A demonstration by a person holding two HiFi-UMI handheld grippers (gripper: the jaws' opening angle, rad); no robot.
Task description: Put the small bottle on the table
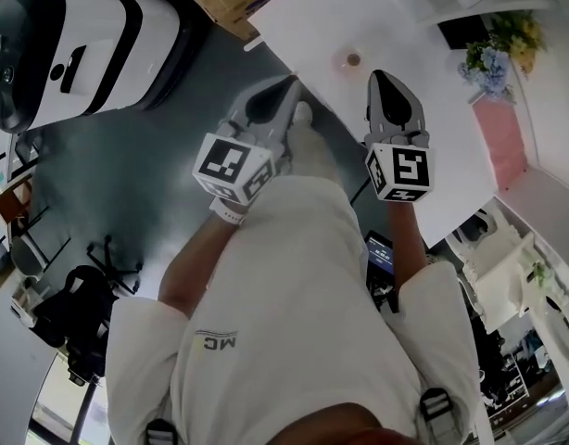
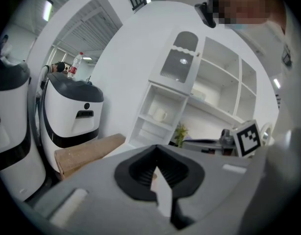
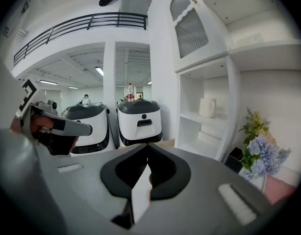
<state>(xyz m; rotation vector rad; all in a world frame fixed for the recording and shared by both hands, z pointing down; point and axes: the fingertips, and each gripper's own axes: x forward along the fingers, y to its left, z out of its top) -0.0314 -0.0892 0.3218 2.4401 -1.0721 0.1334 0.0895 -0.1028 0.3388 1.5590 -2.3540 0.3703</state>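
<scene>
From above the person's head, the small bottle (image 1: pixel 352 60) stands on the white bench (image 1: pixel 433 119), apart from both claws and held by neither. It shows only as a pale round with a brown cap, so I take it to be upright, its long axis pointing up at the camera, though from this angle that is a guess. It lies ahead of the two tips, in the gap between them. The right claw (image 1: pixel 379 75) is near it, with the bottle a little forward and to that claw's left. The left claw (image 1: pixel 290 83) hangs farther off, over the bench's edge, with the bottle forward and to its right. Any reach would fall to the right hand, and it would go forward and down from above.

The left gripper view shows that claw pressed together with nothing between its halves. It looks out level at a white shelf unit (image 2: pixel 189 106) and a white machine (image 2: pixel 72 111), so the bottle sits below its line of sight.

The right gripper view shows the same: the claw pressed together and empty, aimed at shelves and a bunch of flowers (image 3: pixel 261 151), with no bottle in sight. As it stands, the bottle looks already set down.
</scene>
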